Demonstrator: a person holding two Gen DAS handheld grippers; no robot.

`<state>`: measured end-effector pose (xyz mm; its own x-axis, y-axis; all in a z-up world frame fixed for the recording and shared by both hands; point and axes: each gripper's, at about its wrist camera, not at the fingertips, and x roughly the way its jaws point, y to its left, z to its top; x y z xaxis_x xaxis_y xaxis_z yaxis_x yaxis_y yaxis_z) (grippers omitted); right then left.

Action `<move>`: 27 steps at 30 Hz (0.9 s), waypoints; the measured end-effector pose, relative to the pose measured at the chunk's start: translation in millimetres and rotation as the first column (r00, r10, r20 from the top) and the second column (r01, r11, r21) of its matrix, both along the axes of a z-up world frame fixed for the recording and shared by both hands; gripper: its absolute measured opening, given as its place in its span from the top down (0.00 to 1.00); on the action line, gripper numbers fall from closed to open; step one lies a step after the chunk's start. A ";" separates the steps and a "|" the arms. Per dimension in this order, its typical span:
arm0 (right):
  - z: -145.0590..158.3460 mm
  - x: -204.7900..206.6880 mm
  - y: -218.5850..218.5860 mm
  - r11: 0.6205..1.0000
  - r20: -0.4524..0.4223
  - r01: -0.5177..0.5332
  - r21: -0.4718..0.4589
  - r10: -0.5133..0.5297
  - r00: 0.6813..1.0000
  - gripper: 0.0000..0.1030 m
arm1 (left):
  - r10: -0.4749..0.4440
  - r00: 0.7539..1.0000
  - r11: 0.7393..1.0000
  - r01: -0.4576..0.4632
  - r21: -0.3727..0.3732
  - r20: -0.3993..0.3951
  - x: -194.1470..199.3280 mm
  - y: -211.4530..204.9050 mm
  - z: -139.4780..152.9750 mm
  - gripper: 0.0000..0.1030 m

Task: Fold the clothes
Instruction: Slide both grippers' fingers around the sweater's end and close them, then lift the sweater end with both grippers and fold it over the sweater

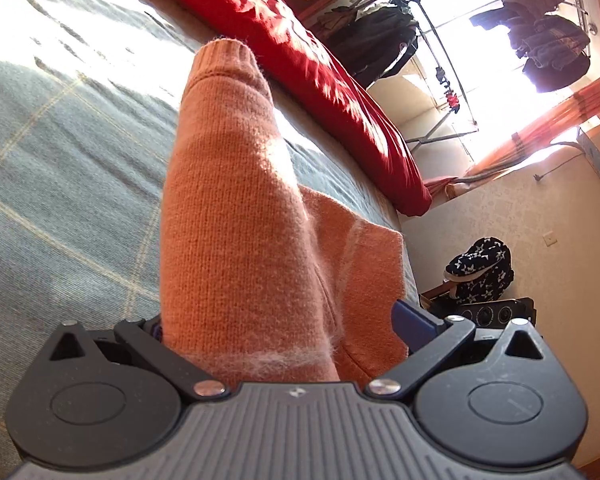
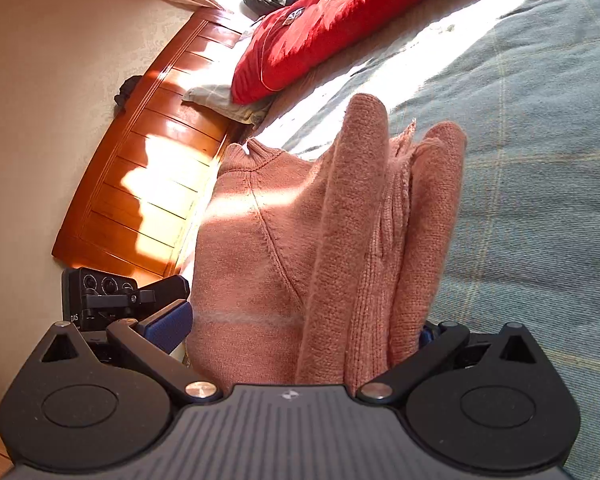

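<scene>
Bed blanket (image 1: 60, 160): sweater (image 1: 236, 220) hides fingertips; both grippers' (image 1: 284, 328) (image 2: 300, 328) jaws spread.

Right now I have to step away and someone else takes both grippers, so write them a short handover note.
Left gripper: fingers wide apart around a sleeve of the pink sweater; whether they pinch it cannot be told.
Right gripper: fingers wide apart around bunched folds of the sweater, grip equally unclear.
The sweater lies on the grey-green bedspread, collar toward the wooden headboard.
Done: the sleeve and one side are gathered inward.
Left: lay the folds flat and finish the fold.
</scene>
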<state>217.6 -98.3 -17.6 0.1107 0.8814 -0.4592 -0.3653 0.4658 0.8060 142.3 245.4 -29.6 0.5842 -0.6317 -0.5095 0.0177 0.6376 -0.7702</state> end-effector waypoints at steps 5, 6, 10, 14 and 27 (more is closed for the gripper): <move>4.8 7.7 54.5 0.997 0.005 -0.069 -0.015 0.069 0.998 0.00 | 0.078 0.997 0.997 -0.078 0.005 -0.002 -5.1 43.8 -3.4 0.02; 5.3 9.1 64.4 0.997 0.005 -0.080 -0.017 0.080 0.997 0.00 | 0.091 0.996 0.996 -0.091 0.007 -0.003 -5.4 52.0 -4.2 0.02; 4.8 13.0 101.6 0.991 0.006 -0.129 -0.022 0.129 0.992 0.00 | 0.146 0.989 0.989 -0.146 0.013 -0.006 -5.5 81.9 -6.2 0.02; 0.6 17.7 135.9 0.984 -0.006 -0.179 -0.017 0.179 0.984 0.00 | 0.195 0.981 0.981 -0.195 0.018 -0.011 -8.4 115.8 -10.3 0.02; -16.0 33.4 220.5 0.968 -0.036 -0.249 0.018 0.250 0.968 0.00 | 0.294 0.955 0.956 -0.294 -0.002 -0.039 -4.5 202.2 -24.9 0.02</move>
